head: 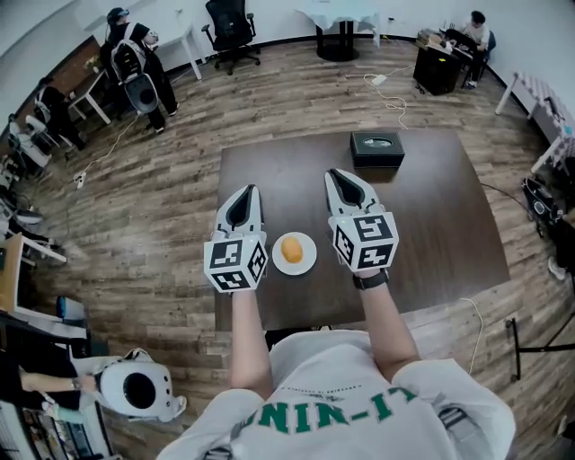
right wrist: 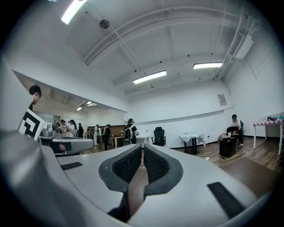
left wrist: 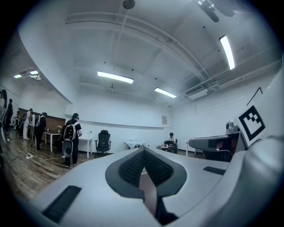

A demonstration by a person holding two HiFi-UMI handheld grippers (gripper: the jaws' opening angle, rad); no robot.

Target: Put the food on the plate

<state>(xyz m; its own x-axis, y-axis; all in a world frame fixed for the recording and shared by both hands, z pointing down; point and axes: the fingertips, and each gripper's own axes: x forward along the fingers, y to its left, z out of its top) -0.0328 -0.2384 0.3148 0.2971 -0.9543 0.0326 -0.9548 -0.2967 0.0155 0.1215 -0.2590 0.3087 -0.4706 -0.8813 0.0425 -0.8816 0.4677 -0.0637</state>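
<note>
A white plate (head: 307, 260) sits toward the near edge of a dark brown table (head: 440, 216), and on it lies the food (head: 292, 249), one small rounded yellow-orange piece at the plate's middle. Toward the far side of the table stands a black box (head: 376, 148) with an oval opening in its top; what it holds does not show. In the head view the plate lies between the left gripper (head: 246, 192) and the right gripper (head: 336, 174), touching neither. Both point away from the person. The left gripper's jaws are pressed together with nothing between them. The right gripper's jaws are likewise closed, with only a thin slit between the pads, and hold nothing. The table stands on a wood-plank floor (head: 180, 189) in a large white-walled room. A black office chair (head: 232, 27) and a small white table (head: 341, 13) stand at the far wall, several people stand at the far left, and one person (head: 476, 31) sits at the far right. Long strip lights (left wrist: 115, 77) run across the ceiling. Each gripper's cube bears black-and-white square markers. The person's white shirt (head: 341, 404) carries green lettering, seen upside down and only partly legible. A small notice (left wrist: 164, 119) on the far wall is too small to read.
</note>
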